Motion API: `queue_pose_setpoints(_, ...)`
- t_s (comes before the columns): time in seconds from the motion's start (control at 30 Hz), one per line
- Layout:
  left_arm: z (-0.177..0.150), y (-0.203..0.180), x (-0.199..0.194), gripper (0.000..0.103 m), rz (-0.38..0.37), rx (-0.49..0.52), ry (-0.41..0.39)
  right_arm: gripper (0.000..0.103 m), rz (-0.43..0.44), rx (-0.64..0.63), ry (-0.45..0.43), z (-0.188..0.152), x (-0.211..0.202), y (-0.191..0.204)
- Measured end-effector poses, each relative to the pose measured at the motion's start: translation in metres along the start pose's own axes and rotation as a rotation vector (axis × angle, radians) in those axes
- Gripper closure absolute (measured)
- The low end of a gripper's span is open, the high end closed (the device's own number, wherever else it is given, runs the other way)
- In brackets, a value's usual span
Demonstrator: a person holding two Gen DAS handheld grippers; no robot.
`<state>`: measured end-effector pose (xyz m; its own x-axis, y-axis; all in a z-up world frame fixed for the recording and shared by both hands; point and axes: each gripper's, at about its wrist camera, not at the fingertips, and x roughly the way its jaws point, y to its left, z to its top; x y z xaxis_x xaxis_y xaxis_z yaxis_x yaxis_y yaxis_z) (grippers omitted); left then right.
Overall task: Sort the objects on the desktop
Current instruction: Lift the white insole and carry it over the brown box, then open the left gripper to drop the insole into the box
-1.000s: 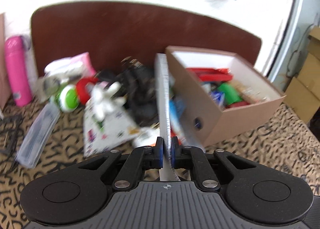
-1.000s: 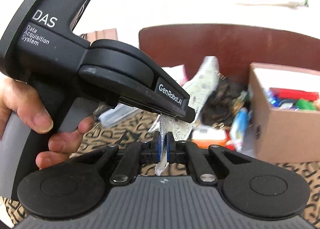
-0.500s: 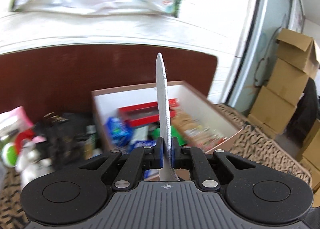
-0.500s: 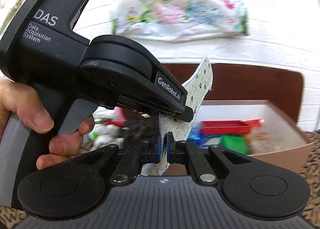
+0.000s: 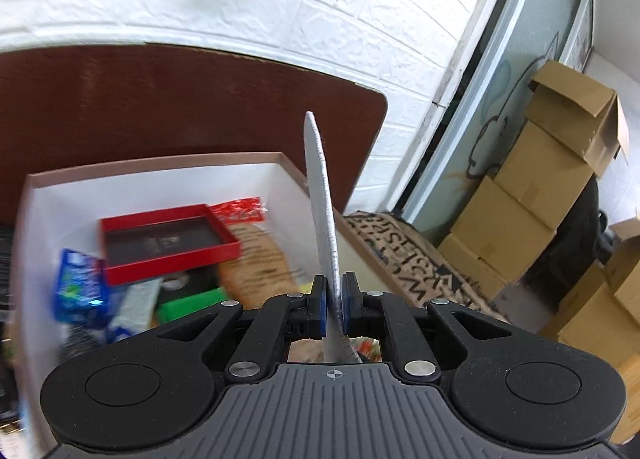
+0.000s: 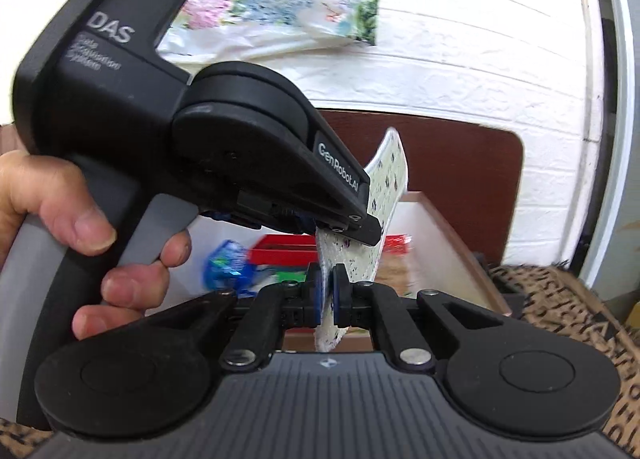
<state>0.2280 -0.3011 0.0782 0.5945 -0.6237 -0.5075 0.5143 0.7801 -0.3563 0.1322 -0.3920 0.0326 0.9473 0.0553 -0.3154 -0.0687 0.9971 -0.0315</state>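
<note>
Both grippers carry a printed cloth pouch over the sorting box.
Left gripper [image 5: 334,311] and right gripper [image 6: 329,295] each pinch the printed cloth pouch [image 6: 390,175] above the cardboard box [image 5: 160,175]; lowering and releasing comes next.

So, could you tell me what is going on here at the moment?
A person is sorting desk clutter with two handheld tongs. Both the left tongs and the right tongs are shut on one flat white pouch with small dark prints, held over the open white-lined cardboard box that already contains a red tray.
</note>
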Motion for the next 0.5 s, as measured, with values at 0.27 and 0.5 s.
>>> queue_pose_setpoints(0.27,0.018,-0.002,0.049,0.099,-0.014,-0.025,0.033,0.097,-0.049,-0.016,0.037,0.004,0.042,-0.031)
queue_pose_setpoints(0.5,0.022,0.007,0.065,0.06,-0.006,0.011,0.047,0.096,-0.113,-0.047,0.112,-0.006,0.063,-0.03)
